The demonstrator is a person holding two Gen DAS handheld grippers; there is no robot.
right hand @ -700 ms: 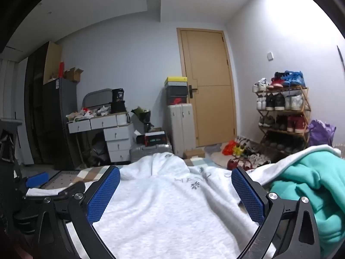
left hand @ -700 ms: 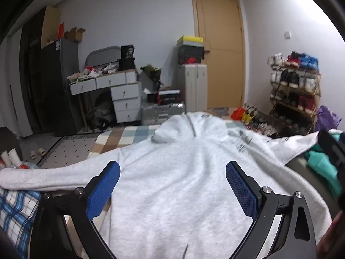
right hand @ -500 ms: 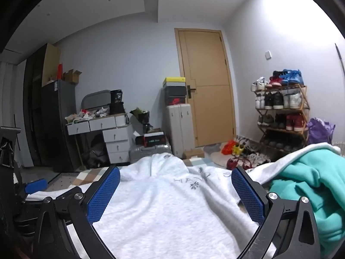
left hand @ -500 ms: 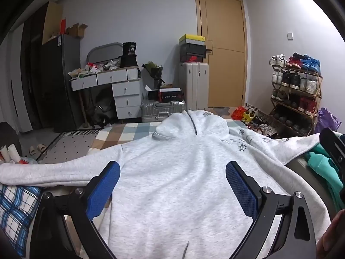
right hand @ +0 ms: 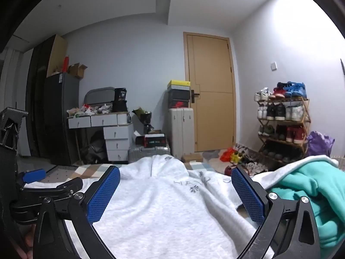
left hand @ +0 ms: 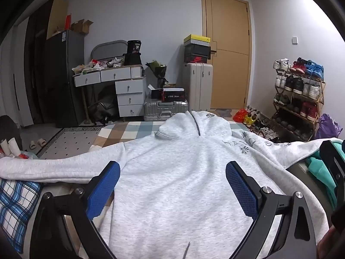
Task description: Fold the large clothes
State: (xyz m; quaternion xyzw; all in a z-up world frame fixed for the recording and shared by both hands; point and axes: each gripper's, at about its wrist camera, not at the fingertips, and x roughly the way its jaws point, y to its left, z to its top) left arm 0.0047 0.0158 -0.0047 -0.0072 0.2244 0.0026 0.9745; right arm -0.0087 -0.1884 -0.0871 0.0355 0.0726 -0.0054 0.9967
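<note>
1. A grey hoodie (left hand: 183, 172) is lying spread flat, filling the lower centre of the left wrist frame, its hood (left hand: 194, 125) pointing toward the door (left hand: 228, 51) at upper right.
2. The left gripper (left hand: 172, 187) is hovering over the hoodie's body, pads spread wide, pinching nothing.
3. The right gripper (right hand: 175, 194) is likewise standing spread wide, nothing between its pads, hoodie (right hand: 163, 205) below.
4. A teal garment (right hand: 312, 194) is sitting at lower right of the right wrist frame, beside the hoodie's sleeve.
5. A blue plaid cloth (left hand: 15, 202) is lying at lower left, under the other sleeve (left hand: 54, 166).
</note>
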